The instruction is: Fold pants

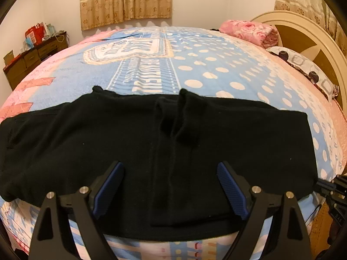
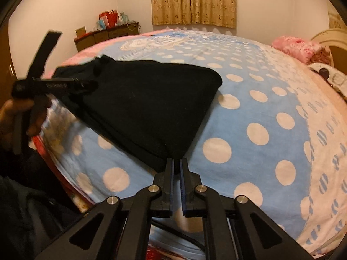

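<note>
Black pants (image 1: pixel 151 140) lie spread across the near part of the bed, with a lengthwise fold running down their middle. My left gripper (image 1: pixel 170 165) hovers over their near edge, open wide, blue pads on either side of that fold and nothing pinched. In the right wrist view the pants (image 2: pixel 147 99) taper to a corner at my right gripper (image 2: pixel 177 161), which is shut on that corner. The cloth is drawn up slightly toward the closed fingers.
The bed wears a blue quilt (image 2: pixel 260 108) with white dots and pink borders. A pink blanket (image 1: pixel 249 31) and a patterned pillow (image 1: pixel 303 65) lie by the cream headboard (image 1: pixel 303 28). A dark dresser (image 1: pixel 32 58) stands by the far wall. A hand (image 2: pixel 15 112) holds the left tool.
</note>
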Action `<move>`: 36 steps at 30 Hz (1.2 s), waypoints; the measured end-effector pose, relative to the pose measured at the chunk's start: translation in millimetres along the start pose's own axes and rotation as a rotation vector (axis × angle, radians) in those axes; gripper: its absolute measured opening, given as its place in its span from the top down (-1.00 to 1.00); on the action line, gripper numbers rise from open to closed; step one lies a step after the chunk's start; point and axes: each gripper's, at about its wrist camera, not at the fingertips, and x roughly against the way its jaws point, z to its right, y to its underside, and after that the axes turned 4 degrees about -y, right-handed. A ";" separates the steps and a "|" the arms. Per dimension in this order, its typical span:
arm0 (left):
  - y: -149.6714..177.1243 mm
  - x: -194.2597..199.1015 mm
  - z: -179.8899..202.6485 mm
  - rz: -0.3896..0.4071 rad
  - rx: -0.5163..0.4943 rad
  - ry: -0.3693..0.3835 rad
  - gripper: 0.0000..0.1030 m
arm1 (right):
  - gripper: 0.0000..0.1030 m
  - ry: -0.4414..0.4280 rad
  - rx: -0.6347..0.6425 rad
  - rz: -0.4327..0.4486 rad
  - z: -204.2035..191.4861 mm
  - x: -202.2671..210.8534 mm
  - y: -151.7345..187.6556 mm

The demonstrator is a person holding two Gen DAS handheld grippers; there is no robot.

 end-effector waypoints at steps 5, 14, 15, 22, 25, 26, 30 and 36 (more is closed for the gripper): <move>0.4 0.5 0.1 0.002 -0.006 -0.004 -0.79 | 0.92 -0.011 -0.012 -0.039 1.4 -7.6 5.1; -16.8 37.6 -46.0 0.062 -0.035 -0.138 -0.79 | 0.62 0.000 -0.060 0.065 7.0 19.7 -10.1; -18.6 40.8 -59.2 0.065 -0.032 -0.168 -0.79 | 0.60 -0.009 -0.061 0.079 6.6 21.0 -13.0; -25.4 50.9 -198.5 0.030 0.134 -0.391 -0.79 | 0.00 -0.193 -0.005 0.137 -33.9 4.8 -57.8; -22.3 33.5 -256.7 -0.049 0.220 -0.454 -0.78 | 0.00 -0.267 0.045 0.103 -64.3 -14.5 -83.3; -21.7 28.6 -268.1 -0.063 0.236 -0.443 -0.78 | 0.00 -0.284 0.071 0.095 -76.5 -20.9 -91.1; -19.1 7.8 -297.4 -0.105 0.266 -0.424 -0.77 | -0.01 -0.315 0.157 0.073 -114.1 -39.0 -110.4; -22.7 -8.6 -307.2 -0.109 0.239 -0.348 -0.76 | -0.01 -0.337 0.176 0.015 -136.0 -65.8 -114.5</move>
